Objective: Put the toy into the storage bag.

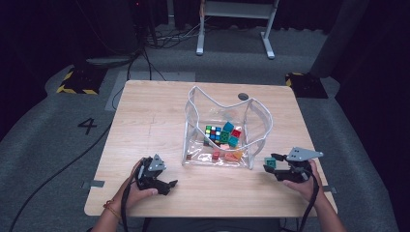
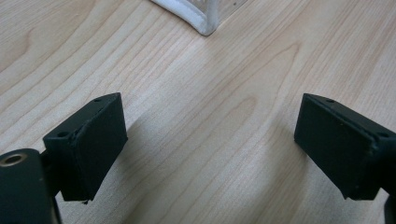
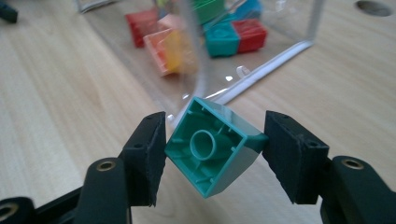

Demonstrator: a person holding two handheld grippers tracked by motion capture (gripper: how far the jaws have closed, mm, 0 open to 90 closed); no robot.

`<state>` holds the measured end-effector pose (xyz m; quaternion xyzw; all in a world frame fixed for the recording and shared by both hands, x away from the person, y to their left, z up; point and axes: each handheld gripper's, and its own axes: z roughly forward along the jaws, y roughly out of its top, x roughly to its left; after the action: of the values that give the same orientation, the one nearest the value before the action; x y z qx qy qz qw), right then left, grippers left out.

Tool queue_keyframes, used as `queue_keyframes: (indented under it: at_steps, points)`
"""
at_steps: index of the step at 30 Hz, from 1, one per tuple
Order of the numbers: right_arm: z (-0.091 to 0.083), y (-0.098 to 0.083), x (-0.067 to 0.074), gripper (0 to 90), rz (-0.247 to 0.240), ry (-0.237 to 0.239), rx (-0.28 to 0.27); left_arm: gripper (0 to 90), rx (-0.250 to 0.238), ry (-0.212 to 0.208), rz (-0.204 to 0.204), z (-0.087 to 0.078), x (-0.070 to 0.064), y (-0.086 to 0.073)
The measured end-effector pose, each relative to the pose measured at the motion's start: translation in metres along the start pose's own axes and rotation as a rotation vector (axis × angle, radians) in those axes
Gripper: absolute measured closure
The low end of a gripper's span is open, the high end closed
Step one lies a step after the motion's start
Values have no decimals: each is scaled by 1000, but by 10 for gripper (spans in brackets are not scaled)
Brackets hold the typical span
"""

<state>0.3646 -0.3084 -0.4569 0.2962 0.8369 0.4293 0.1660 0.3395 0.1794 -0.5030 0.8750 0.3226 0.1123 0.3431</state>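
Right gripper (image 3: 215, 151): jaws clamped on teal brick (image 3: 212, 149), held corner to corner, hollow underside toward camera, centre of right gripper view; lower right in high view, just right of clear pouch (image 1: 258, 126). Left gripper (image 2: 210, 149): jaws wide apart, holding nothing, above bare tabletop (image 2: 201, 93), lower left in high view.

Grey carpet floor (image 1: 43, 121), dark walls, white desk frame (image 1: 235, 24) behind.

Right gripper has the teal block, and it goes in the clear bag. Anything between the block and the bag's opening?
Only the clear bag's own near side wall: the teal block in the right gripper sits low beside it, so it looks like it must rise over the white rim.
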Motion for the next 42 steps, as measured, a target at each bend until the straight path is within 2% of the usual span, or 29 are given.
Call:
queue_keyframes:
  at_steps: [2,3,4,6,7,11,13,14,15,17,19,20,21,22,25,26,27,28,32,33,34,38,39,40,42]
  points:
    - [-5,5,-9,409,8,-15,-15,93,-1,-1,-3,0,0,0]
    - [-5,5,-9,409,8,-15,-15,93,-1,-1,-3,0,0,0]
    - [-11,11,-20,409,38,3,-46,92,-1,-2,-2,0,0,0]
    - [-13,14,-25,409,47,12,-53,92,-1,-1,-2,0,0,0]
    - [-19,22,-37,409,47,-11,-63,92,-1,-1,-3,0,0,0]
    - [-30,42,-55,409,50,-33,-90,92,-1,-1,-2,0,0,0]
    - [-32,47,-58,409,54,-43,-98,92,-1,-1,-2,0,0,0]
    - [-36,59,-65,409,49,-67,-109,92,-1,-1,-2,0,0,0]
    - [-38,65,-68,409,56,-56,-115,92,-1,-1,-2,0,0,0]
    - [-42,79,-73,409,43,-93,-131,92,-1,-1,-2,0,0,0]
    - [-45,92,-76,409,42,-80,-153,92,-1,-1,-2,0,0,0]
    - [-45,97,-77,409,30,-91,-160,92,-1,-1,-2,0,0,0]
    - [-47,106,-77,409,29,-95,-164,92,-1,-1,-2,0,0,0]
    - [-47,106,-77,409,29,-95,-164,92,-1,-1,-2,0,0,0]
    - [-49,131,-73,409,-1,-85,-189,92,0,-1,-1,0,0,0]
    - [-48,138,-71,409,-16,-70,-193,92,-1,-1,-2,0,0,0]
    - [-48,138,-71,409,-16,-70,-193,92,-1,-1,-2,0,0,0]
    - [-45,149,-67,409,-43,-60,-189,92,0,-1,0,0,0,0]
    - [-33,168,-53,409,-75,-6,-194,92,-1,-1,-2,0,0,0]
    - [-33,168,-53,409,-75,-6,-194,92,-1,-1,-2,0,0,0]
    - [-26,174,-47,409,-87,31,-191,92,-1,-1,-3,0,0,0]
    - [-4,187,-29,409,-138,98,-146,92,-1,-1,-3,0,0,0]
    - [-4,187,-29,409,-138,98,-146,92,-1,-1,-3,0,0,0]
    - [6,192,-22,409,-168,129,-124,92,-1,-1,-3,0,0,0]
    - [14,197,-17,409,-194,149,-102,92,1,-1,-1,0,0,0]
